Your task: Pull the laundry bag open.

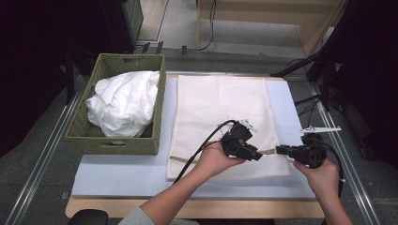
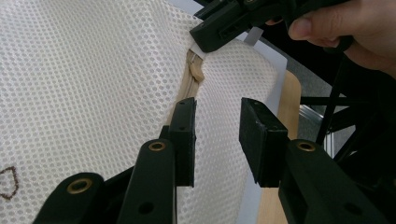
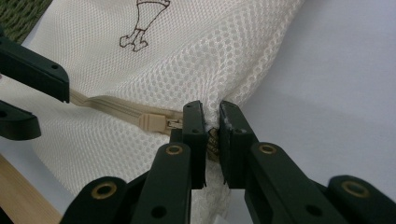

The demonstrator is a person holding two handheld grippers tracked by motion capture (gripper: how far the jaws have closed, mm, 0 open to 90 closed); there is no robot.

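Note:
A cream mesh laundry bag (image 1: 220, 117) lies flat on the pale blue mat (image 1: 122, 173). Its beige zipper (image 3: 107, 106) runs along the near edge, with the pull (image 3: 152, 122) close to the bag's right corner. My right gripper (image 1: 279, 150) is shut on the mesh at that corner, just past the pull (image 3: 212, 109). My left gripper (image 1: 258, 156) hovers open over the same edge; its jaws (image 2: 217, 107) stand apart with the mesh between them, the left one beside the zipper (image 2: 194, 70). The two grippers point at each other, a short gap apart.
A green woven basket (image 1: 117, 140) with crumpled white cloth (image 1: 124, 101) stands on the table's left. The wooden table edge (image 1: 187, 208) runs along the front. Dark stands and cables (image 1: 319, 70) sit off the right side.

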